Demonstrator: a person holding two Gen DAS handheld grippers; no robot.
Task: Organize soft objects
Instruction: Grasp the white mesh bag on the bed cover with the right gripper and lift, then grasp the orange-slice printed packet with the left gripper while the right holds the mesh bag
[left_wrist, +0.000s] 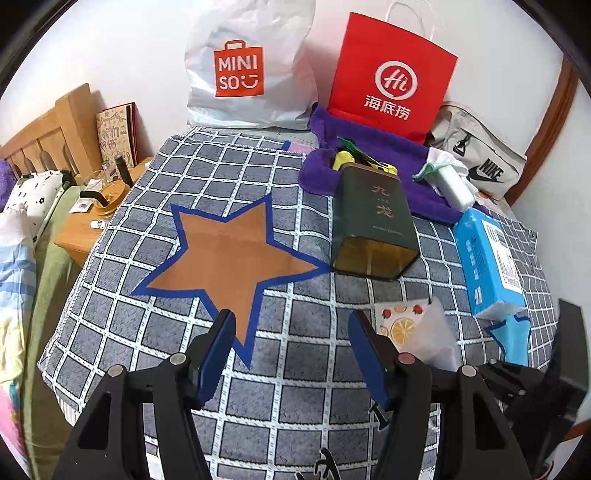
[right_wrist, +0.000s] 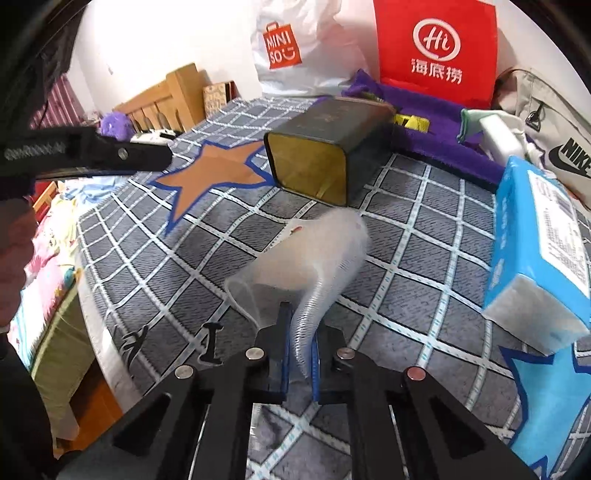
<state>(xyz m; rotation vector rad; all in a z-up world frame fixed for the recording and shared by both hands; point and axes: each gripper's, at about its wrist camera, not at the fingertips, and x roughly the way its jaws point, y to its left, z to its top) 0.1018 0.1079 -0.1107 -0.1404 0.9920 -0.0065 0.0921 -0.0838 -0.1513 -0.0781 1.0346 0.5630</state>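
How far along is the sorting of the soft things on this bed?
Nothing looks placed yet: the brown star is bare. In hand: the right gripper is shut on the translucent fruit-print pouch. The left gripper is open and holds nothing. The blue tissue pack sits partly on the blue star.

Two star patches: one brown star (left_wrist: 229, 258), one light-blue star (right_wrist: 546, 398). One dark green tin (left_wrist: 373, 221). One blue tissue pack (left_wrist: 487, 258). One translucent plastic pouch (right_wrist: 314, 258). Two shopping bags: white bag (left_wrist: 247, 70), red bag (left_wrist: 391, 77). One purple towel (left_wrist: 369, 147). Two tongs: left tongs (left_wrist: 291, 354), right tongs (right_wrist: 300, 350).
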